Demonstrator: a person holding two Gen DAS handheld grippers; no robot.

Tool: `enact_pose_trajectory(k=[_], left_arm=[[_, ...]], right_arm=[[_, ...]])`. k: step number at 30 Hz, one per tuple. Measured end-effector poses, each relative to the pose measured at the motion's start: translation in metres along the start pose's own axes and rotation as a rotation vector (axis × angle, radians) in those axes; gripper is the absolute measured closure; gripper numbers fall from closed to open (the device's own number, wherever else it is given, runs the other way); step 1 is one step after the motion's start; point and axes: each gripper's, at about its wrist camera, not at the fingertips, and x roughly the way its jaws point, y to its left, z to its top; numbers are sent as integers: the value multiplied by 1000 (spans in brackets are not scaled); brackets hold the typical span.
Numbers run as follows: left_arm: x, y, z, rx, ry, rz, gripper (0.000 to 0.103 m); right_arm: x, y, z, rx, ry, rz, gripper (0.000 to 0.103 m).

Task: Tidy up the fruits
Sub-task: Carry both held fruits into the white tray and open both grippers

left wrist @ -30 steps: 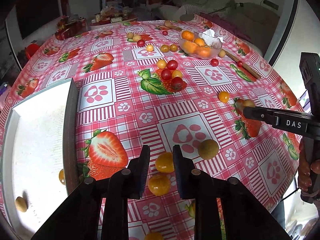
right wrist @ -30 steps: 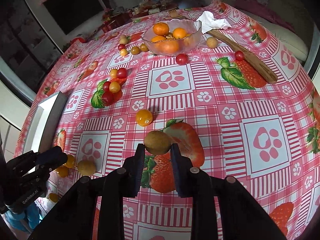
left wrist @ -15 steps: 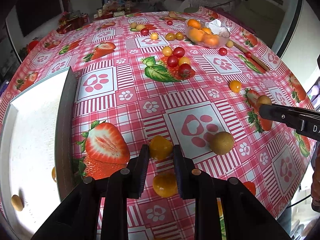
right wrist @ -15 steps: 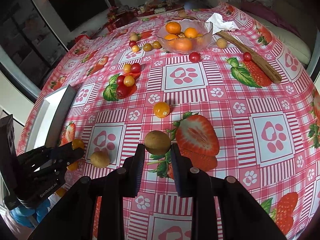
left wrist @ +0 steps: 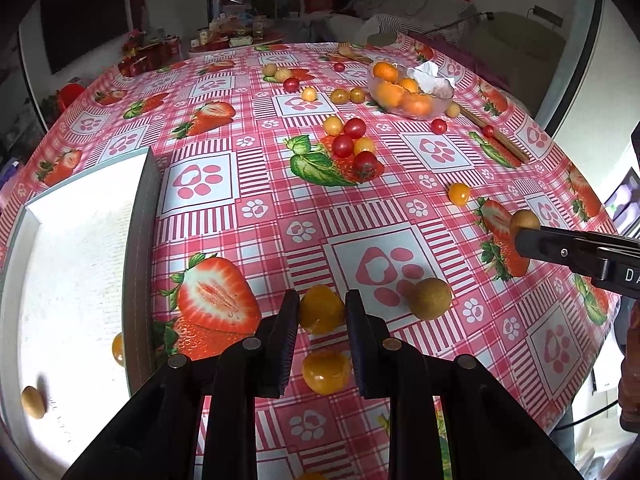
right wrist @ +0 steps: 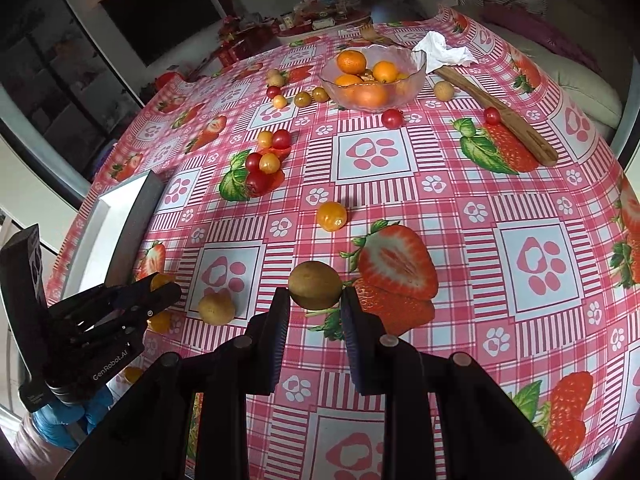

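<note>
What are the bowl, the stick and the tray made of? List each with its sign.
Bowl: clear glass, or maybe plastic; the oranges show through its wall.
Stick: bare wood, going by its brown matte grain.
Tray: a grey rim around a white, grainy floor; probably plastic or coated metal, hard to tell.

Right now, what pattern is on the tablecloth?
Pink-and-white checks with strawberries and paw prints on the tablecloth, clearest in the right wrist view.

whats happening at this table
A person is sorting fruit with a handheld gripper in each hand. The left gripper is shut on a yellow cherry tomato, the right gripper on a brown longan. A white tray at the left holds a few pieces; more fruit lies scattered on the strawberry tablecloth.
</note>
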Motion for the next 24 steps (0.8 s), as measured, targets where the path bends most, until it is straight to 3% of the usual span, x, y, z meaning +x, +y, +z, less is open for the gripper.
enact_pose_trajectory(k=[13,24], left_arm=[[-56,56,-15,-89,-83,54,78],[-83,127,-63,-214,-63,172,78]], right_arm=[[3,68,9,-106,19,74,74],[26,155,7,-237,75,170,74]])
